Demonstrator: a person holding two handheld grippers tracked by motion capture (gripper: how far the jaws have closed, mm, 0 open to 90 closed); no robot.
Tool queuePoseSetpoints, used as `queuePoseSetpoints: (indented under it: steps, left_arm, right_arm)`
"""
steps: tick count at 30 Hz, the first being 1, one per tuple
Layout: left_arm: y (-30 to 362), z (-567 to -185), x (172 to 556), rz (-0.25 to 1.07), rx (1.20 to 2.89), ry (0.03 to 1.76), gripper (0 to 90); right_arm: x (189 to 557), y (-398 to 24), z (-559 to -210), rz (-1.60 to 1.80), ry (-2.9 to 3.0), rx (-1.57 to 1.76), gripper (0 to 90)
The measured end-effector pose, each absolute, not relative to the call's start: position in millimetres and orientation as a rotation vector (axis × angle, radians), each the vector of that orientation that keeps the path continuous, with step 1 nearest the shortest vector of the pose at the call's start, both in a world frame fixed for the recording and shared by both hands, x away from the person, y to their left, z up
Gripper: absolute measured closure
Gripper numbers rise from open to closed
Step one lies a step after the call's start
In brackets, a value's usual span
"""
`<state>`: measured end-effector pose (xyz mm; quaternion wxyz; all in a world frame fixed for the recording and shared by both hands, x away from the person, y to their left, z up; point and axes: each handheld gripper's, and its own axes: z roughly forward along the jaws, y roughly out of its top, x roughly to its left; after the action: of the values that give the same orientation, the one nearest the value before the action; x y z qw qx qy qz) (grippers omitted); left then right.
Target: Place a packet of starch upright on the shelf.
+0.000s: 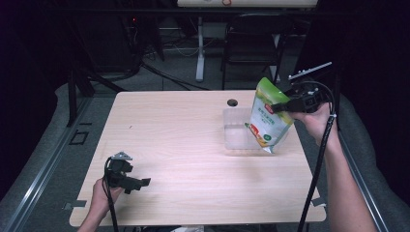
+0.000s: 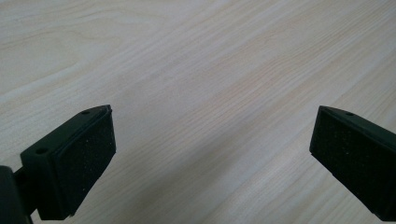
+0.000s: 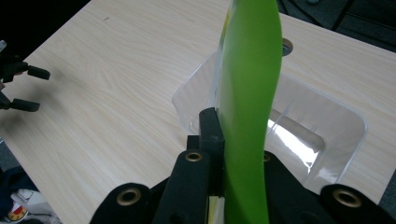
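Step in hand: lowering the green snack pouch (image 1: 269, 115) into the clear plastic tray (image 1: 235, 137), as I judge it from how things lie.
Right tool (image 1: 279, 107): jaws closed tight on the pouch, pinching its flat side about halfway up; in the right gripper view the pouch (image 3: 249, 107) stands edge-on between the jaws, above the tray (image 3: 343, 135).
Left tool (image 1: 141, 182): jaws wide apart with nothing between them, resting near the desk's front-left corner, well apart from the tray; the left gripper view has bare wood between its pads (image 2: 86, 161).
Pouch place: in the air over the right part of the desk (image 1: 183, 145), its lower corner hanging at the tray's right-hand rim, toward the desk's right edge.
Pouch long axis: close to upright, tilted a little; the sealed top points up and toward the far edge, the bottom corner points down at the tray.
Tray place: right of the desk's middle, just in front of the round cable hole (image 1: 232, 102).
Doing it well: shift the pouch left so that its bottom corner clears the rim, then tip it flatter so that the long axis runs along the tray's longer side.
Grip advice: keep the pinch firm until the bottom rests on the tray floor; the film is slippery and bends.
Risk: a corner catching the light tray could push it; the free tool could steady it.
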<state>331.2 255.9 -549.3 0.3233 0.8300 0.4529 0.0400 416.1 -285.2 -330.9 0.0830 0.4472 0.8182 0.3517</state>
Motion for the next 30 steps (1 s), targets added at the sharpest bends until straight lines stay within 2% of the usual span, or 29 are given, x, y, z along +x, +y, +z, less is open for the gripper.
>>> queuePoseSetpoints:
  steps: [30]
  left_arm:
    - [254.7,-550.1,332.3,0.096,2.181,1.194,0.3]
  right_arm:
    - [438.0,-318.3,-337.3,1.091,2.222,1.521,90.0]
